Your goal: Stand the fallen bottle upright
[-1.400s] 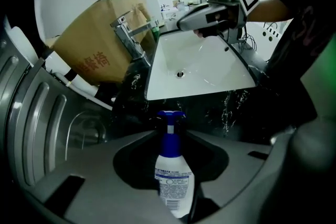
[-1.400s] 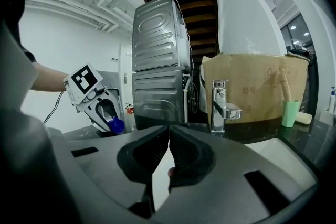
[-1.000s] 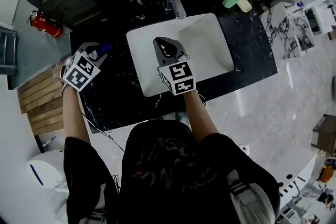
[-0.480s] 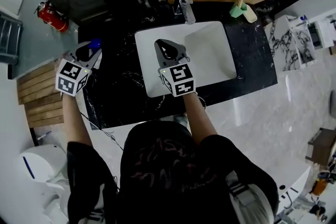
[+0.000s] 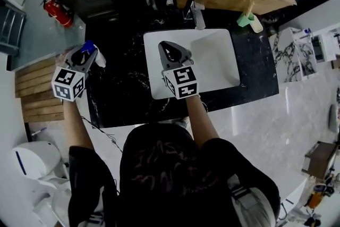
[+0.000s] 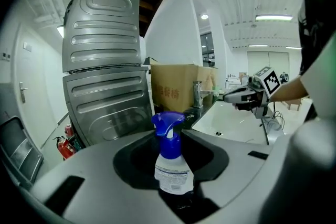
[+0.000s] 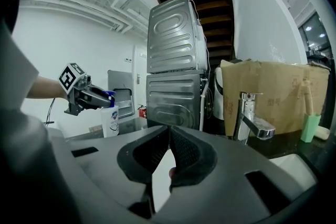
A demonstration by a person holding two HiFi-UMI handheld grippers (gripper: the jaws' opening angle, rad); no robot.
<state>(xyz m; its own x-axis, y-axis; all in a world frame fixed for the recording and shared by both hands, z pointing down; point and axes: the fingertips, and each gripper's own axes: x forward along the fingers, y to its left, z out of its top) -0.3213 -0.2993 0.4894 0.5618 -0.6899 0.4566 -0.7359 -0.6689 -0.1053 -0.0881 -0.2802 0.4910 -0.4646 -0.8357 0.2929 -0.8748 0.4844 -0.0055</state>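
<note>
At the frame's left, the left gripper (image 5: 83, 57), tilted slightly down, clamps the spray bottle (image 6: 172, 164) upright by its white body at the black counter's (image 5: 122, 98) edge. It looks like light, slick plastic, so gripping the body suits. At centre, the right gripper (image 5: 171, 51) hangs over the sink (image 5: 218, 66), jaws together and empty.

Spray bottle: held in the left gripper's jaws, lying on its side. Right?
No: the spray bottle is upright, blue trigger head on top, not on its side. The right gripper view shows this. It is indeed held in the left gripper's jaws.
</note>
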